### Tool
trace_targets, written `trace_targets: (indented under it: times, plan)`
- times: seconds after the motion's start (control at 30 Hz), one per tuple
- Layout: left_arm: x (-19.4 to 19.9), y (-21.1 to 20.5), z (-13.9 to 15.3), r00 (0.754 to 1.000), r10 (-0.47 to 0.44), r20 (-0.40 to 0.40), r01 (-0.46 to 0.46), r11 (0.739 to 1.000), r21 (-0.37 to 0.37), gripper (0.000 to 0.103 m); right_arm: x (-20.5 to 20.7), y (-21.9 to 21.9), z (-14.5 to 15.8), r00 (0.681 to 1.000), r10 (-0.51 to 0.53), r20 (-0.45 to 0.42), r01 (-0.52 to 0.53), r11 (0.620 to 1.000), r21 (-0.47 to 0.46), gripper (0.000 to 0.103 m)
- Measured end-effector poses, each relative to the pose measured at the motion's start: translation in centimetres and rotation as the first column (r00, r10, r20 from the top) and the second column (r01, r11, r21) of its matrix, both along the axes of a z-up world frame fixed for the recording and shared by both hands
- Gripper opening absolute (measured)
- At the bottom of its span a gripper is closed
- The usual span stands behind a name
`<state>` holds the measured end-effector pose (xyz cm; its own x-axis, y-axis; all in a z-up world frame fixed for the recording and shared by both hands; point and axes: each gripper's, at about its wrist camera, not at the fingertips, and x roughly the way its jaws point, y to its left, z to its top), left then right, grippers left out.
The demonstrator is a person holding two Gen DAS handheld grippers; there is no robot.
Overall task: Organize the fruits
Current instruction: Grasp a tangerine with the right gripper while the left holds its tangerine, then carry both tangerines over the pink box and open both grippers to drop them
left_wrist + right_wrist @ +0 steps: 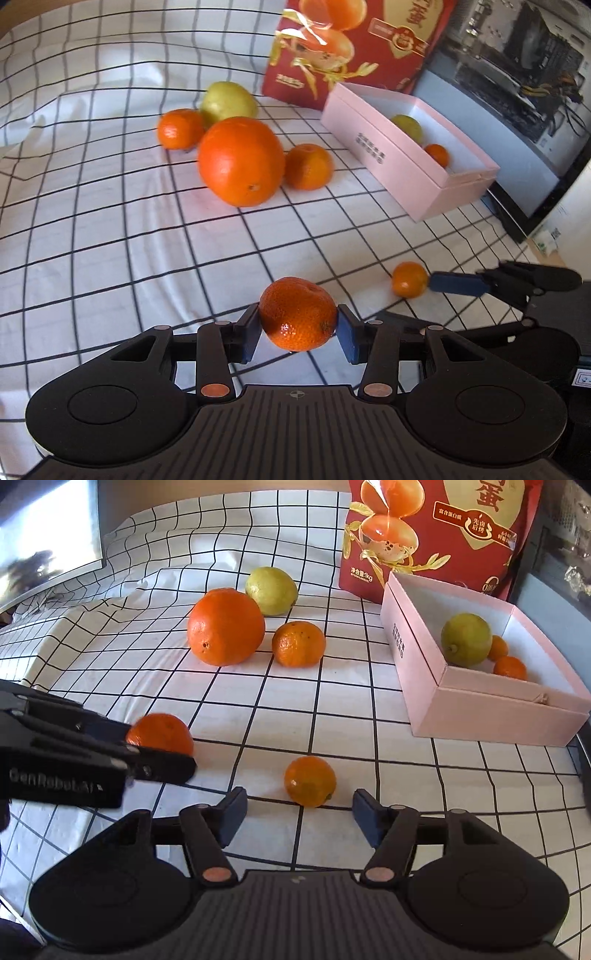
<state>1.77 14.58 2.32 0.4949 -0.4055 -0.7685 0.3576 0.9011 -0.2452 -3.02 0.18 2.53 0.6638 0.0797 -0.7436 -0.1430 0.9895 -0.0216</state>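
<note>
A mandarin (298, 319) sits clamped between blue pads. Another mandarin (310, 781) lies loose on the cloth. A big orange (225, 626) and lemon (271, 590) sit beyond; the pink box (410, 653) holds a lemon (466, 639).

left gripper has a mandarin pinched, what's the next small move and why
Probably carry it toward the pink box and release inside. The left gripper is shut on the mandarin, the box is open and already holds fruit, and the right gripper is open by another small mandarin.
</note>
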Motion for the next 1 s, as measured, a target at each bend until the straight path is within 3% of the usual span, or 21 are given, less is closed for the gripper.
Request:
trace_targets:
  times: [0.23,0.47,0.6,0.8,1.0]
  plan:
    - [-0.1,1.2,0.4,0.998,0.045,-0.036,-0.046,0.998,-0.035,0.049,-0.3,-0.8,0.0,1.000,-0.016,-0.011,0.016,1.000,0.005,0.070]
    - [-1.4,0.9,1.4,0.999,0.029,-0.036,-0.031,0.998,-0.046,0.049,-1.1,-1.5,0.5,0.999,-0.032,0.022,0.033,0.999,-0.033,0.070]
    - [-1.7,0.5,1.4,0.999,0.012,-0.037,-0.013,0.999,-0.036,0.049,-0.9,-2.2,1.1,0.998,-0.047,0.030,0.047,0.999,0.005,0.070]
    - [-2.4,0.1,1.3,0.999,-0.007,-0.050,0.006,1.000,-0.028,0.049,0.3,-1.4,0.7,1.000,-0.022,0.020,0.021,1.000,0.010,0.052]
    - [-3.2,-1.1,1.7,0.998,-0.050,-0.034,0.050,0.999,-0.003,0.049,0.9,-0.4,0.3,1.000,0.021,0.010,-0.021,1.000,-0.007,0.028]
